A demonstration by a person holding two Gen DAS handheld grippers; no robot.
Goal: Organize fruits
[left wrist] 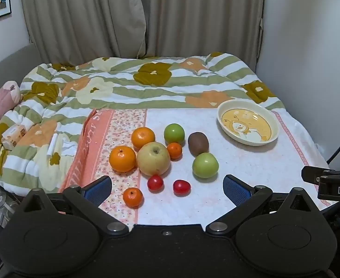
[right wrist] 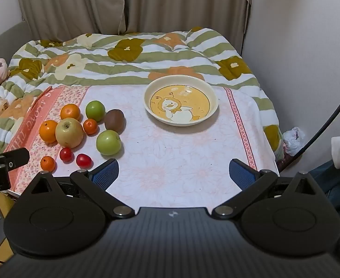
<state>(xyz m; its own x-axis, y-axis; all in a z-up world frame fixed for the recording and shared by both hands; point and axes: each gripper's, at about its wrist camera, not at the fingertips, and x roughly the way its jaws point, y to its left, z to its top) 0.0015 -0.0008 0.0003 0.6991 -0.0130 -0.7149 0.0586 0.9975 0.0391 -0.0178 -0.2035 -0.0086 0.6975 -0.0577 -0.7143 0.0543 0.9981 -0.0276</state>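
Task is sitting at the start, nothing organized yet as far as frames are showing. Plate (right wrist: 180,118) w/ duck print is lying empty on the cloth (right wrist: 181,162), far right side, well apart from the fruit.

All fruit is still bunched in a loose pile on the left part of the cloth:
- big yellow apple (left wrist: 153,158) in the middle, touching or nearly touching the oranges around it
- 2 oranges (left wrist: 122,158) left and behind it, small mandarin (left wrist: 174,150) just right of it, another mandarin (left wrist: 133,197) at the near edge
- 2 green apples, far one (left wrist: 174,133) and near one (left wrist: 205,165)
- kiwi (left wrist: 198,143) between the green apples, close to the near one
- 2 tomatoes (left wrist: 181,187) in front of the pile, apart from each other

Left gripper (left wrist: 167,188) is hovering low at the near edge, fingers spread wide, holding nothing; tomatoes and near mandarin are lying between/just ahead of its pads. Right gripper (right wrist: 173,172) is also spread wide and empty, pointing at bare cloth w/ the plate ahead; fruit is off to its left.

Judgement: 0 of approx 10 pcs moved, whole job is left. Probably each piece is going to the plate, though the plate looks small for all of it, can't tell intended sorting. Round fruit on soft bedding, roll risk when picking from the cluster.
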